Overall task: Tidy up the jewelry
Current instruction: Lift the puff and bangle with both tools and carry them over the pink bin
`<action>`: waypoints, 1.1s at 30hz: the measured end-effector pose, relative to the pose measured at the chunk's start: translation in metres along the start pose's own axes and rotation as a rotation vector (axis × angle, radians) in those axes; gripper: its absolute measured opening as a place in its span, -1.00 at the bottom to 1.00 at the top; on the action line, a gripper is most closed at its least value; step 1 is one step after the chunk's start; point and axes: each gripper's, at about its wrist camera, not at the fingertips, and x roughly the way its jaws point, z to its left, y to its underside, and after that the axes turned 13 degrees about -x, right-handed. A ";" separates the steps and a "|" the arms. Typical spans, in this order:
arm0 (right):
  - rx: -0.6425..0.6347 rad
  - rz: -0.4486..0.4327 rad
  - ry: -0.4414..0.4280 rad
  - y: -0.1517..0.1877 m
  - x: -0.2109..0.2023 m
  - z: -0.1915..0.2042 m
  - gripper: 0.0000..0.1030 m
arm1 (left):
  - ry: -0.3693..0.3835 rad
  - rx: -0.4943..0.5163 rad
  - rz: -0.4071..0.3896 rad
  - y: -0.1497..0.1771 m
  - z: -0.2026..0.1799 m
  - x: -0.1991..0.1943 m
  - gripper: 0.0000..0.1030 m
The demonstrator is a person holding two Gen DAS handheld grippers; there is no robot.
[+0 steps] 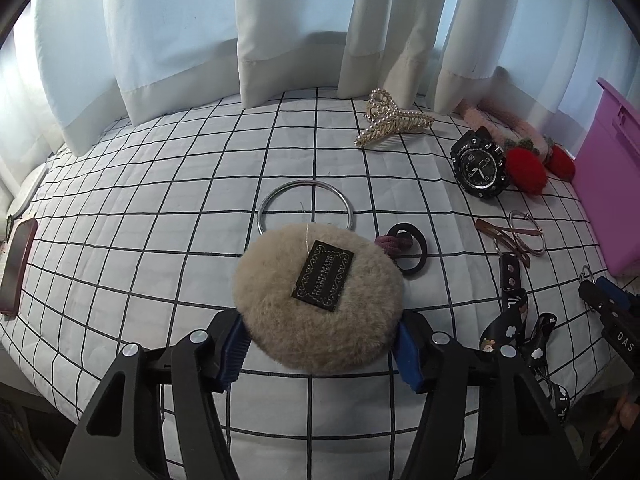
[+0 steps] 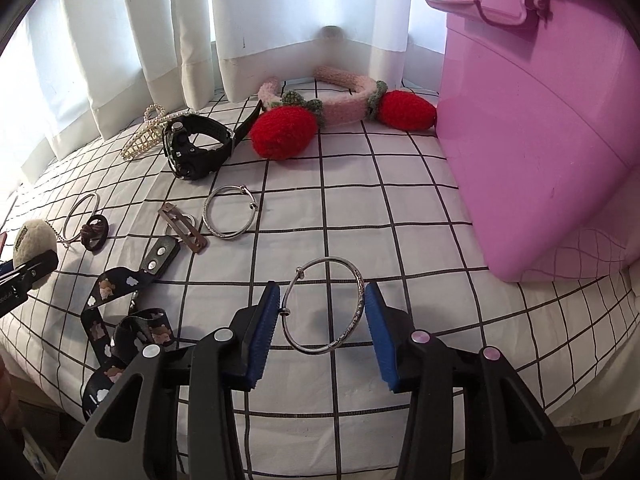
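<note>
Meanwhile, the left claw (image 1: 320, 354) clamps a beige puff (image 1: 318, 300) above the checked bed (image 1: 160, 216). Right claw (image 2: 322, 330) grips a silver bangle (image 2: 323, 306) near the pink box (image 2: 540, 140).

I see a round beige fluffy pompom (image 1: 318, 304) with a black label, pinched at its sides and lifted off the checked bedcover, and a thin silver bangle (image 2: 323, 307) with patterned engraving, held upright by its two sides, near the pink box (image 2: 532, 128).
</note>
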 end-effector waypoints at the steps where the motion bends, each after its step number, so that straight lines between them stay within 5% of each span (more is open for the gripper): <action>1: 0.002 -0.006 -0.003 -0.002 -0.004 0.001 -0.17 | 0.005 0.006 -0.006 -0.002 -0.001 -0.005 0.14; 9: 0.023 -0.079 -0.029 -0.031 -0.051 0.008 -0.17 | 0.082 0.073 -0.064 -0.024 -0.013 -0.051 0.14; 18: 0.109 -0.254 0.016 -0.075 -0.139 -0.011 -0.17 | 0.315 0.212 -0.158 -0.066 -0.069 -0.115 0.14; 26: 0.180 -0.371 0.084 -0.097 -0.191 -0.095 -0.17 | 0.478 0.313 -0.212 -0.086 -0.170 -0.151 0.14; 33: 0.169 -0.333 0.079 -0.102 -0.183 -0.200 -0.17 | 0.521 0.319 -0.174 -0.086 -0.289 -0.148 0.14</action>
